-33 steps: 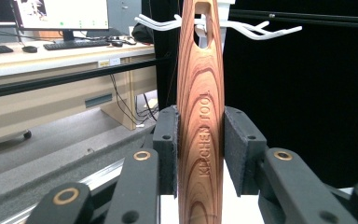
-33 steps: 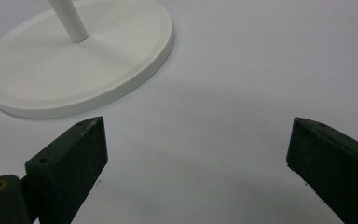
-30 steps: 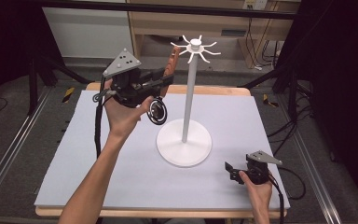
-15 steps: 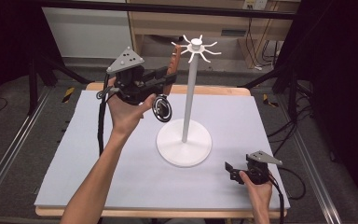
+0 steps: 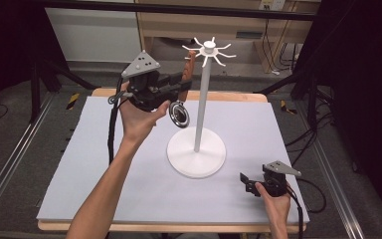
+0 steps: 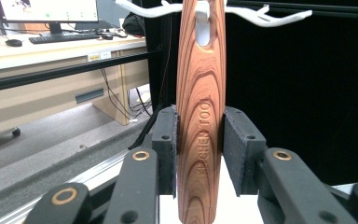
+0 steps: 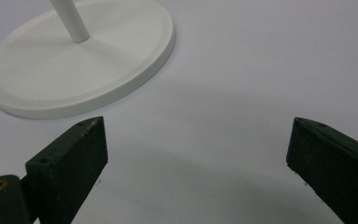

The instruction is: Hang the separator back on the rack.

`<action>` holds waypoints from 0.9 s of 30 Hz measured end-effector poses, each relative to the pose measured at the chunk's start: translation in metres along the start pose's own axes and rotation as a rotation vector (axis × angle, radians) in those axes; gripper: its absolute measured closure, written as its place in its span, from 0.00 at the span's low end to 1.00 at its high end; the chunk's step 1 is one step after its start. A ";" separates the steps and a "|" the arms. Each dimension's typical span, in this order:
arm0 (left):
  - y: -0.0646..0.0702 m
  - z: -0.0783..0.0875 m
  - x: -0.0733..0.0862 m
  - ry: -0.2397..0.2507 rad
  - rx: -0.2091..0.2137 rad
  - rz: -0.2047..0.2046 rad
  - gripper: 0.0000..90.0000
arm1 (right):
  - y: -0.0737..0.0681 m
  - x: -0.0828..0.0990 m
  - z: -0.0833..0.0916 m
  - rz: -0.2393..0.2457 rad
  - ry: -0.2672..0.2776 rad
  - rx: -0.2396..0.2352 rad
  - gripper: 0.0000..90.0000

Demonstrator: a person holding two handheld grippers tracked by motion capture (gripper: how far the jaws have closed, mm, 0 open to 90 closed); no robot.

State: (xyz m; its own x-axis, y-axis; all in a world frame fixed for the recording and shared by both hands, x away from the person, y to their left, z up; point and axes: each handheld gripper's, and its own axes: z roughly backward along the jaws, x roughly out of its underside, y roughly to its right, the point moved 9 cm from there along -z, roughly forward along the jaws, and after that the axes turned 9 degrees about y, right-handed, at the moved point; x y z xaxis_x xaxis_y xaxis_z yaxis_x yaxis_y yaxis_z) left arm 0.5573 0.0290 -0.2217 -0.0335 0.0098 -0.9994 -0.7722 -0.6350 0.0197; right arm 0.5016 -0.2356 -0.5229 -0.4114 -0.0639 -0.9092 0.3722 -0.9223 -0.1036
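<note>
Left gripper [image 6: 200,154]: pinching wooden handle [image 6: 200,116], raised at 11 o'clock of stand [image 5: 197,149].
Right gripper [image 7: 196,154]: jaws spread, on table [image 5: 104,164] at 4 o'clock.

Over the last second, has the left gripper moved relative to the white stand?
Yes. The left gripper has risen and edged toward the white stand, bringing the wooden tool to its top hooks.

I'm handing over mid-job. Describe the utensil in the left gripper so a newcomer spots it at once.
Start at the white hook stand in the middle of the table and follow its pole up to the ring of hooks. Just left of them, the left gripper clamps a wooden handle with striped grain, stamped KITCHEN TOOL. A hook passes through its hanging hole, and a round metal head hangs below.
</note>
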 end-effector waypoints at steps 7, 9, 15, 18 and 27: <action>0.003 -0.002 0.006 -0.007 0.006 0.004 0.75 | 0.000 -0.001 0.001 -0.004 0.005 -0.003 0.06; 0.003 -0.002 0.006 -0.003 0.005 0.003 0.75 | 0.000 -0.001 0.000 -0.006 0.004 -0.003 0.06; 0.002 -0.001 0.007 0.003 0.001 -0.001 0.74 | 0.000 0.000 -0.001 -0.002 0.002 -0.005 0.06; 0.002 -0.001 0.006 0.009 0.004 -0.012 0.74 | 0.001 -0.001 0.000 -0.003 0.003 -0.003 0.06; 0.001 0.003 0.007 0.017 -0.016 -0.020 0.70 | 0.001 0.000 -0.001 -0.005 0.001 0.000 0.06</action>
State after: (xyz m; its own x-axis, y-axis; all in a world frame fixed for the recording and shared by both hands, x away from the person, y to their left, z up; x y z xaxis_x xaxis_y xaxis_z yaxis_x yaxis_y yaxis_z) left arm 0.5544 0.0312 -0.2286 -0.0077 0.0096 -0.9999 -0.7627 -0.6468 -0.0003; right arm 0.5028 -0.2366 -0.5230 -0.4122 -0.0594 -0.9091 0.3704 -0.9226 -0.1077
